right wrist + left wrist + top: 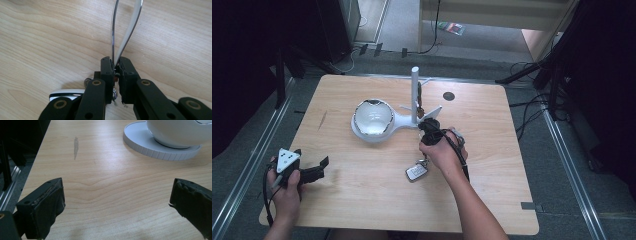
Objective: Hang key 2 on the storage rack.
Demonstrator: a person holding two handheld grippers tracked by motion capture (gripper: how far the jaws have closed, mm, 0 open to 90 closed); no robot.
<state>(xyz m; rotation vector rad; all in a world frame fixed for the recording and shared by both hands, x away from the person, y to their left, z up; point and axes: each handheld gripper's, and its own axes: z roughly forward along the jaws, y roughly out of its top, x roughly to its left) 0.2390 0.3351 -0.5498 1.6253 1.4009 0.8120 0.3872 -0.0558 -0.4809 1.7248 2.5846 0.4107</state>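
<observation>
Our left gripper [314, 170] gapes wide over bare grained wood. At its two o'clock sits the glossy white bowl stand [373, 120]. Our right gripper [115, 67] pinches a thin chrome key ring [126, 30]; its key fob [416, 172] lies at six o'clock.

- The right gripper [115, 68] rises from the bottom edge, its two black jaws pressed together on a metal key ring [125, 32].
- The key ring's shiny loop stands up from the jaw tips, narrow and seen nearly edge-on.
- A key fob [65, 94], white with a chrome rim, lies on the wooden table [40, 42] just left of the jaws, low down and partly hidden behind the gripper's links.
</observation>
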